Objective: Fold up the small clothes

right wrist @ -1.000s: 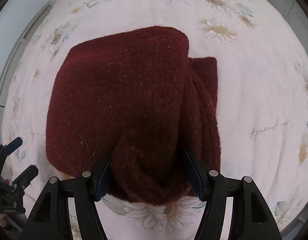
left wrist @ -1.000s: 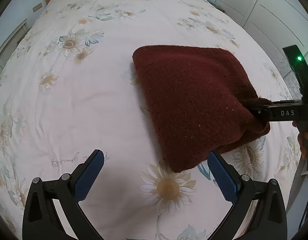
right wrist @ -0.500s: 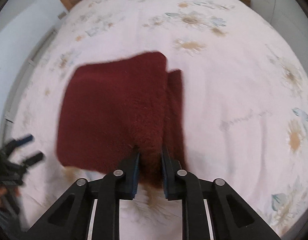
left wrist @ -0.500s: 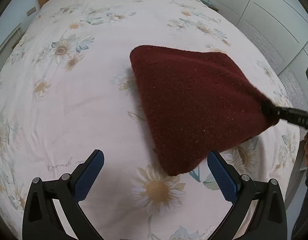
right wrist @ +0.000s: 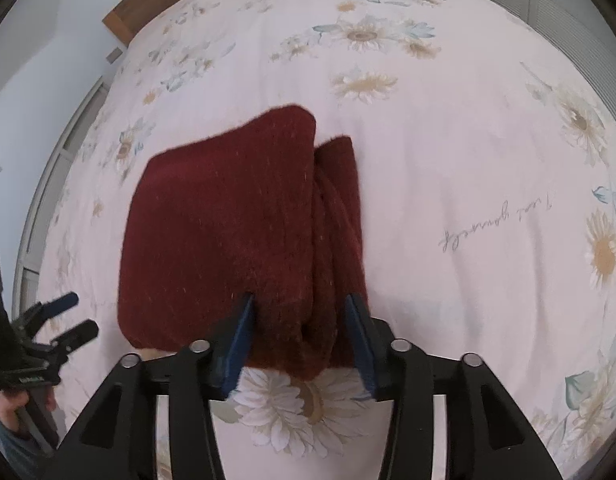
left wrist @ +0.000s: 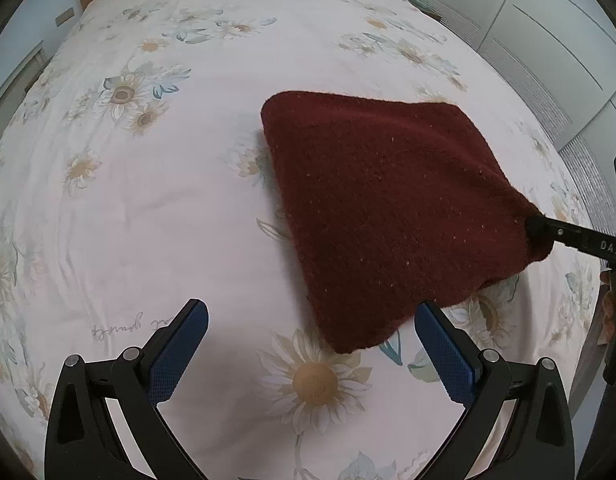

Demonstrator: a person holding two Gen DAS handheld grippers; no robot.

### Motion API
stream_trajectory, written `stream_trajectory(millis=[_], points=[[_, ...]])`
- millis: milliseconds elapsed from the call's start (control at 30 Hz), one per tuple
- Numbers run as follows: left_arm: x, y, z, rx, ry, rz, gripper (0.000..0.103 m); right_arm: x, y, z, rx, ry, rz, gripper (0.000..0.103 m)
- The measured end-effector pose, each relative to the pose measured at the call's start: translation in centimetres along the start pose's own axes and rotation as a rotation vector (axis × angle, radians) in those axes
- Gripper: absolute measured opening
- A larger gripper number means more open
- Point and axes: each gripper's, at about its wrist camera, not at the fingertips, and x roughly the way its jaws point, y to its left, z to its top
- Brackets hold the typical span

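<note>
A dark red sweater (right wrist: 235, 236) is laid folded on the flowered bed (left wrist: 147, 200). One end of it is pinched by the right gripper (right wrist: 297, 332), likely so it can be pulled straight. Its jaws are clamped on the sweater. The left gripper (left wrist: 310, 348) is held near with jaws wide apart and nothing in them. The sweater's long side runs straight away from the right gripper, toward the headboard (right wrist: 147, 8).

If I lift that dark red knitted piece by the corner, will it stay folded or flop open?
The dark red knit would probably sag and unfold: its layers lie loose, and it bunches softly between the right gripper fingers. The fuzzy surface likely grips well. It looks thick, so perhaps fairly heavy for cloth.
</note>
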Motion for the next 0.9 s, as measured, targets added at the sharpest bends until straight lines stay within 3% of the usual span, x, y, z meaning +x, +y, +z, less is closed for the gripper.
stream_trajectory(millis=[100, 333, 533, 567, 600, 700, 900], points=[[-0.1, 0.1, 0.8, -0.015, -0.017, 0.001, 0.102, -0.1, 0.4, 1.2, -0.002, -0.009, -0.029, 0.063], [1.1, 1.0, 3.9, -0.112, -0.014, -0.033, 0.102, 3.2, 2.0, 4.5, 0.008, 0.059, -0.012, 0.064], [1.8, 1.0, 4.2, -0.113, 0.001, -0.030, 0.102, 7.3, 2.1, 4.4, 0.013, 0.156, -0.020, 0.063], [1.9, 1.0, 4.1, -0.109, 0.007, -0.029, 0.102, 7.5, 2.2, 4.2, -0.001, 0.150, -0.024, 0.052], [2.0, 1.0, 3.9, -0.104, 0.012, -0.025, 0.102, 7.6, 2.4, 4.1, -0.017, 0.141, -0.030, 0.033], [2.2, 1.0, 3.7, -0.090, 0.020, -0.009, 0.102, 6.8, 2.9, 3.7, -0.064, 0.096, -0.064, 0.024], [1.8, 1.1, 3.7, -0.091, 0.009, -0.010, 0.102, 3.1, 1.8, 2.8, -0.091, 0.001, -0.049, 0.020]])
